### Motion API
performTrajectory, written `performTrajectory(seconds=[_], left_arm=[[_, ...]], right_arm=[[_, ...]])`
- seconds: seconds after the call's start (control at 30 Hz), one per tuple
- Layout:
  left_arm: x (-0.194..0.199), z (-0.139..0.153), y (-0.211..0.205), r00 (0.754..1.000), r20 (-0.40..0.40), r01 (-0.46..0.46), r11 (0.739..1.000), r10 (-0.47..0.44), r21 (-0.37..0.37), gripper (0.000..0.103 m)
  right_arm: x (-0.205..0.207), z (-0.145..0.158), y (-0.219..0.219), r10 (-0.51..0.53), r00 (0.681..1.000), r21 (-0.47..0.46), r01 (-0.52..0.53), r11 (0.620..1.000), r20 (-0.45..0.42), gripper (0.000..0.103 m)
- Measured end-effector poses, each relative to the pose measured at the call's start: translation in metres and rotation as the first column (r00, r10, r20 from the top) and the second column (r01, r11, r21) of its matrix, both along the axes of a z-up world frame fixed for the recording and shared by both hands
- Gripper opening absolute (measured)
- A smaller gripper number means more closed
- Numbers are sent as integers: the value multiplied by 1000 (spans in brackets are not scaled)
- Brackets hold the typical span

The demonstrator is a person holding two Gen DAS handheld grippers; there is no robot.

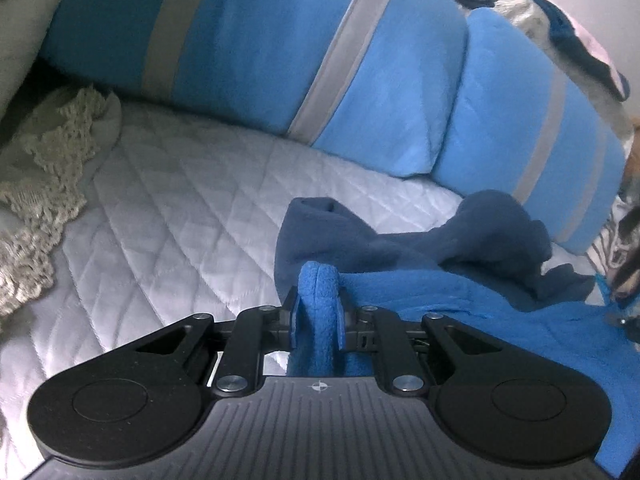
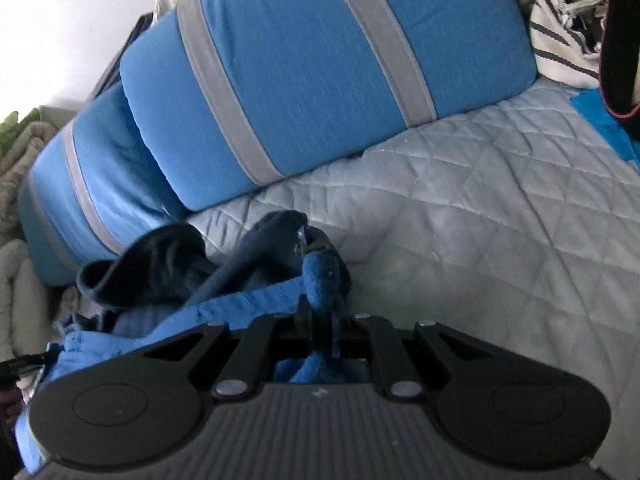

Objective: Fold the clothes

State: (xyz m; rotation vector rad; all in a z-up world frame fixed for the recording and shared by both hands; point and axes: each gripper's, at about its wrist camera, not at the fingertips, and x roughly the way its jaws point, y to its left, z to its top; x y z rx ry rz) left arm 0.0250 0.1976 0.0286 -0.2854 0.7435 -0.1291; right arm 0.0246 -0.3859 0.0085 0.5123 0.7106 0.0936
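A blue fleece garment point(image 1: 460, 300) with a darker navy part point(image 1: 480, 232) lies bunched on the quilted bed cover point(image 1: 180, 208). My left gripper point(image 1: 318, 304) is shut on a fold of the bright blue fleece at the garment's left edge. In the right wrist view the same garment point(image 2: 224, 304) spreads to the left, with navy fabric point(image 2: 160, 264) heaped behind it. My right gripper point(image 2: 320, 308) is shut on a bunched blue edge near a small metal zipper pull point(image 2: 301, 240).
Two large blue cushions with grey stripes point(image 1: 280, 52) point(image 2: 320, 72) lean along the back of the bed. A cream fringed throw point(image 1: 44, 184) lies at the left. Striped cloth and clutter point(image 2: 560, 32) sit at the far right. A pale blanket point(image 2: 16, 280) is at the left edge.
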Motion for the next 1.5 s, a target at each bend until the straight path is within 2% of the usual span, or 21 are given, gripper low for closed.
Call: performTrajectory(seconds=[0.1,0.13,0.17,0.2,0.23,0.27,0.33,0.37,0.43,0.47,0.53,0.6,0.7,0.8,0.97,1.07,1.27,1.4,1.43,1.5], left_arm=[[5,-3,-3,1000,-7,-17,1000,17,-7,18],[5,-3,-3,1000,-6,-27,1000,27,-10,21],[4,-2,-3,999,-4,-36,999,36,-13,23],[3,-2,-2,999,-2,-45,999,45,-13,25],[2,-2,-1,998,-1,-57,998,57,-10,32],[1,0,-1,997,-4,-78,997,78,8,46],[0,4,0,993,-7,-116,992,116,44,61],[-2,8,0,993,-2,-120,991,120,58,65],[-6,16,-1,992,12,-126,988,125,91,65],[-11,22,-4,992,38,-126,983,122,132,66],[-20,34,-12,990,86,-130,969,114,209,70],[-29,43,-18,986,109,-148,958,125,244,70],[-44,60,-27,981,121,-173,964,151,200,71],[-59,78,-44,974,160,-181,974,159,135,71],[-62,94,-94,982,167,-106,990,89,92,74],[-41,87,-124,992,118,-51,996,42,72,74],[4,48,-163,998,58,-26,999,24,28,74],[23,16,-163,999,-16,-42,999,42,35,74],[28,14,-163,998,-44,-38,999,40,39,74],[44,14,-164,999,-46,-1,999,4,53,74]], right_arm=[[2,-4,0,-13,1000,-6,13,1000,-23,13],[3,-6,0,-18,999,-8,18,1000,-30,24],[4,-7,0,-32,999,-13,31,999,-39,46],[5,-8,-1,-56,997,-24,55,998,-50,56],[5,-9,-2,-77,995,-31,75,997,-58,85],[5,-8,-5,-96,994,-32,94,995,-61,103],[3,-5,-8,-128,990,-37,125,991,-65,103],[1,-1,-9,-133,989,-45,130,990,-61,102],[-4,8,-10,-143,988,-59,140,988,-53,102],[-7,13,-9,-148,988,-73,145,987,-46,102],[-13,23,-3,-156,988,-126,153,980,-18,103],[-22,34,7,-158,987,-191,160,969,28,103],[-33,49,26,-131,987,-249,151,957,95,103],[-42,65,50,-75,985,-263,115,958,156,103],[-36,88,103,54,974,-298,14,954,220,103],[-12,89,133,128,973,-274,-72,959,191,103],[48,75,189,287,954,-307,-249,919,84,102],[75,63,208,339,939,-333,-303,893,53,102],[81,60,212,347,937,-351,-310,884,46,102],[92,55,217,348,937,-413,-305,858,29,102]])
